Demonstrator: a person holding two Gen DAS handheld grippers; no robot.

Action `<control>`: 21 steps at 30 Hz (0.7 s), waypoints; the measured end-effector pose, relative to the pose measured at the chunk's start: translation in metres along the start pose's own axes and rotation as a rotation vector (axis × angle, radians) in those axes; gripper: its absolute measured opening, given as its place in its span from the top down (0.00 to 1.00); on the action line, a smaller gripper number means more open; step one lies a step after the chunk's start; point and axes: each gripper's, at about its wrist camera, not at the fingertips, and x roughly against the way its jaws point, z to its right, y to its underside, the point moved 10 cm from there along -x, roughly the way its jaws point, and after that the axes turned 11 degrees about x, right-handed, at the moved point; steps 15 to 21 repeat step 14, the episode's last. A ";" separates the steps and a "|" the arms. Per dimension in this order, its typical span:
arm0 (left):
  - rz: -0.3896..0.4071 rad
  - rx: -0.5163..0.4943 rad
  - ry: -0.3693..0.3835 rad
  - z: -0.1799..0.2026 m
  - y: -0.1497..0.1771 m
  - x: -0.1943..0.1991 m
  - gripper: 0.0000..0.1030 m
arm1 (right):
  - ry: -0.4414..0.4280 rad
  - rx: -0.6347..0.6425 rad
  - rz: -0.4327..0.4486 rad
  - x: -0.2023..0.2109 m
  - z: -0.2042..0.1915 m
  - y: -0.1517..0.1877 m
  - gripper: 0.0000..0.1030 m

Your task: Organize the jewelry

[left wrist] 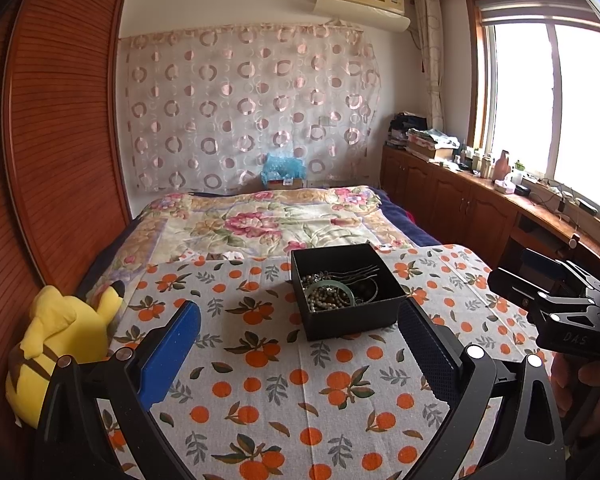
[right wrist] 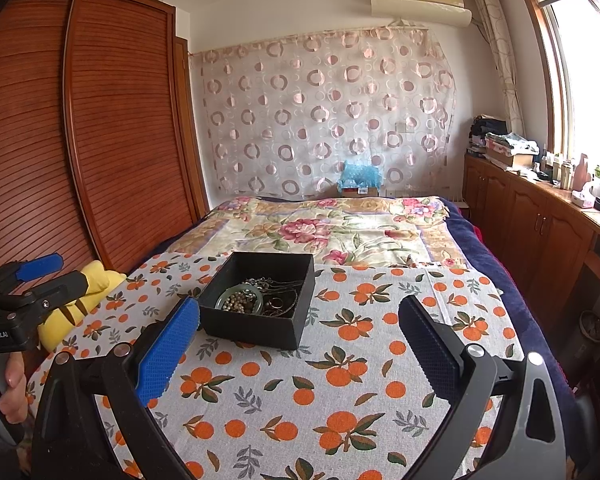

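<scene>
A black open box [left wrist: 374, 316] stands on the orange-print cloth [left wrist: 284, 380]. It holds a green bangle [left wrist: 332, 289], bead bracelets and thin chains in a tangle. My left gripper [left wrist: 300, 320] is open and empty, just short of the box. The box also shows in the right wrist view [right wrist: 252, 326], with the bangle [right wrist: 238, 294] inside. My right gripper [right wrist: 298, 320] is open and empty, the box just beyond its left finger. Each gripper appears at the edge of the other's view: the right one [left wrist: 540, 288], the left one [right wrist: 40, 276].
A yellow plush toy [left wrist: 60, 344] lies at the cloth's left edge. A floral bed cover [left wrist: 260, 224] stretches behind the box. A wooden wardrobe [left wrist: 60, 140] stands left, and a cluttered wooden counter [left wrist: 500, 196] runs under the window on the right.
</scene>
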 end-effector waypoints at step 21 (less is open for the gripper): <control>-0.003 0.000 0.001 0.001 0.000 0.000 0.08 | 0.001 -0.002 0.001 0.000 0.000 0.000 0.02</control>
